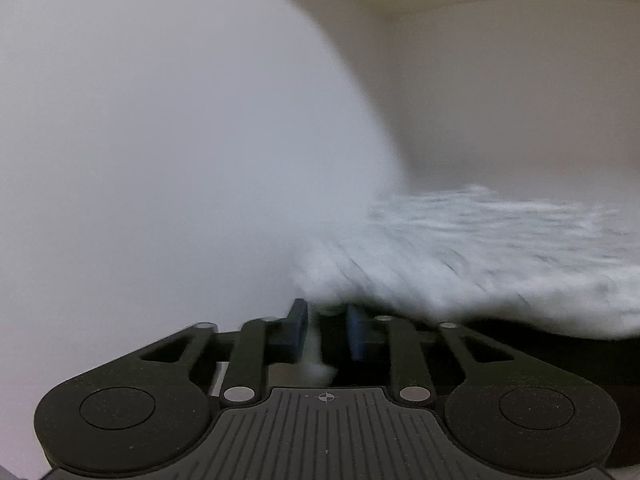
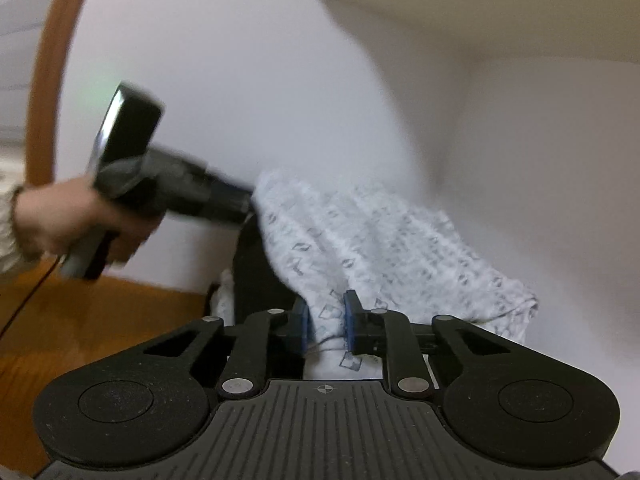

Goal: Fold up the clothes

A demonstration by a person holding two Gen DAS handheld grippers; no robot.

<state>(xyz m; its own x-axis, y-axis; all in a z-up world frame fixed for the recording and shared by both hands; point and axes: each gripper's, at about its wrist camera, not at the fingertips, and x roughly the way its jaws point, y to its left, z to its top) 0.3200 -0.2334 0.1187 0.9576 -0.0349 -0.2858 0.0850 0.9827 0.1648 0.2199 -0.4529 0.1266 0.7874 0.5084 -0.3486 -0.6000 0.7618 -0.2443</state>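
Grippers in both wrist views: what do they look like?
Both are matte black plastic with linkage arms on silver pivot pins, ribbed top plate with a crosshair mark, blue pads. Right wrist view shows the left gripper on a black handheld body, thin dark cable, pale knit sleeve cuff.

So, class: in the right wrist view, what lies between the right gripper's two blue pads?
A fold of the white patterned garment lies between the right gripper pads, pinched there. The right wrist view shows it plainly.

Soft, even indoor light; both fisheye views are motion-blurred, edges bowed and corners dark.
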